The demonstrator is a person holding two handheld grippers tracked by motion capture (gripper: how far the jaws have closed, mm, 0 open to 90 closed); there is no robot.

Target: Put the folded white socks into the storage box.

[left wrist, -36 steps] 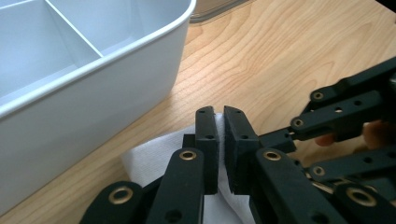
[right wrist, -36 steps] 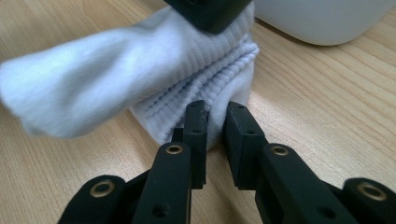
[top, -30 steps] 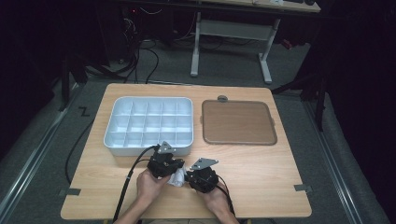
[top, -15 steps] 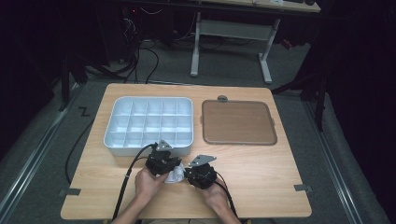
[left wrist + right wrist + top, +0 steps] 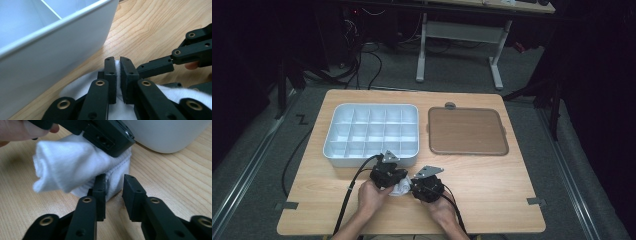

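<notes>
A rolled white cloth (image 5: 401,189) lies on the wooden table near its front edge, between the two grippers. My left gripper (image 5: 117,60) is shut on a thin fold of the cloth (image 5: 80,85), just beside the white tray's wall (image 5: 50,45). My right gripper (image 5: 115,178) faces the cloth (image 5: 65,167) from the other side. Its jaws have just been opening and now stand apart, with the cloth's hemmed edge in the gap and no pad pressing on it. In the high view the left gripper (image 5: 396,182) and right gripper (image 5: 411,189) meet over the cloth.
A white compartment tray (image 5: 334,150) stands just behind the hands. A flat brown tray (image 5: 467,131) sits to its right, with a small grey object (image 5: 450,105) at its far edge. The table's front edge runs close under the wrists.
</notes>
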